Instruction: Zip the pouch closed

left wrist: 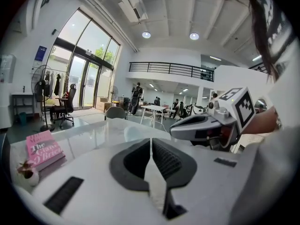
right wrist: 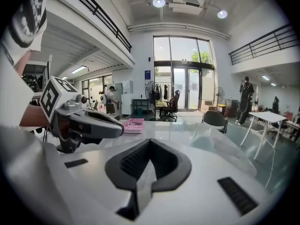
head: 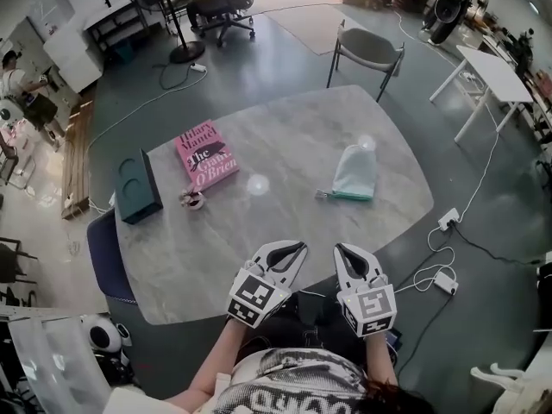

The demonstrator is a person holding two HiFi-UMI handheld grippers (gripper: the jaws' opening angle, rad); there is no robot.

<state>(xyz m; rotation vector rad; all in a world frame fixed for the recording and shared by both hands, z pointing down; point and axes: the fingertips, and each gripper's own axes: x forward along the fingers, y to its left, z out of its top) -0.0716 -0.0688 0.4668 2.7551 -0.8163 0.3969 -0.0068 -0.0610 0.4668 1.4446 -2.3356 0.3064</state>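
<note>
Both of mine are empty: my left claw [head: 296, 248] is pressed together with nothing between the pads, and so is my right claw [head: 343, 250]. They hover side by side over the six o'clock edge of the pale grey, marble-patterned oval desk [head: 259, 248]. The pale mint soft fabric pouch [head: 355, 172] lies flat at about one o'clock from them, well apart, so I judge this to be the reach, with no zipping begun.

To do it well, I would spread both claws before arriving. One should pinch the cloth at the end of the darker teal zip strip [head: 349, 196] along the pouch's six o'clock edge. The other should take the small tab at its nine o'clock end, which I take for the puller, though it is too small to be sure. Limp cloth will bunch, so I must keep the strip taut and pull straight along it.

The desk looks smooth and glossy, so the pouch may slide. At eleven o'clock lies a pink paperback book [head: 205, 155], flat and stiff. At ten o'clock stands a dark teal boxy case [head: 138, 188].
</note>
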